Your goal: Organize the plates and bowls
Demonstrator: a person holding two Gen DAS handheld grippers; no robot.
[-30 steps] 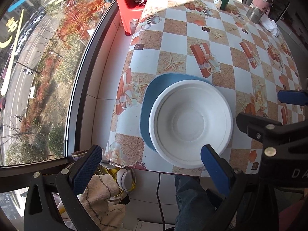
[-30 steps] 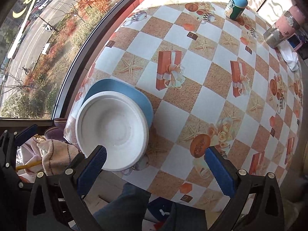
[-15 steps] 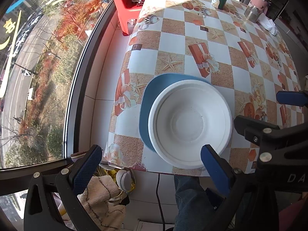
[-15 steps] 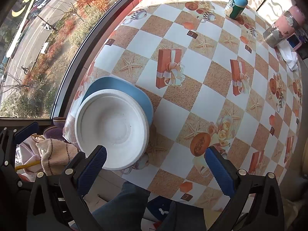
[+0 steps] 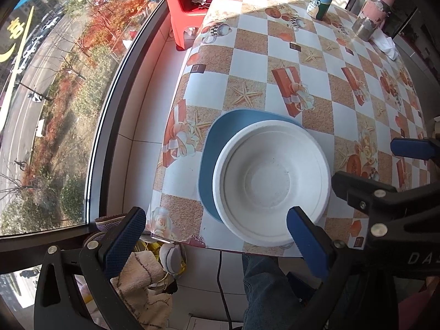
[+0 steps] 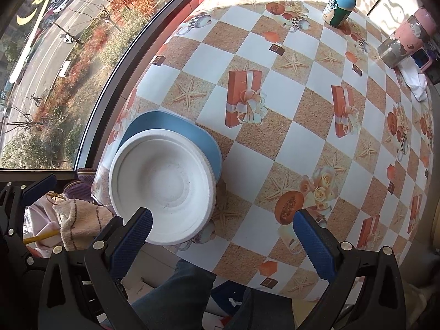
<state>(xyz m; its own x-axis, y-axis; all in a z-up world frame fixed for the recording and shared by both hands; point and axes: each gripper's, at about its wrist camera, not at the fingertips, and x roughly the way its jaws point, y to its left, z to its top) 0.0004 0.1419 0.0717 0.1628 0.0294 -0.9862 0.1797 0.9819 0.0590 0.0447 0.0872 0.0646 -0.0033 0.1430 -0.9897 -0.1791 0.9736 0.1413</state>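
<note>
A white bowl [image 5: 272,181] sits on a blue plate [image 5: 236,126] at the near left corner of the table; both also show in the right wrist view, the bowl [image 6: 162,184] on the plate [image 6: 176,126]. My left gripper [image 5: 217,236] is open and empty, held above and in front of the table edge, its right finger over the bowl's near rim. My right gripper [image 6: 222,236] is open and empty, to the right of the bowl, its left finger over the bowl's near rim. The right gripper's fingers [image 5: 412,148] also show at the right of the left wrist view.
The table has a checkered cloth [image 6: 288,110]. At the far side stand a green-capped bottle [image 6: 339,2], a pink-lidded jar [image 6: 407,38] and a white crumpled cloth [image 6: 415,79]. A red stool [image 5: 189,2] stands by the window. A towel [image 5: 137,280] lies below the table edge.
Both grippers have drawn back and up a little from the table; the bowl and plate have not moved.
</note>
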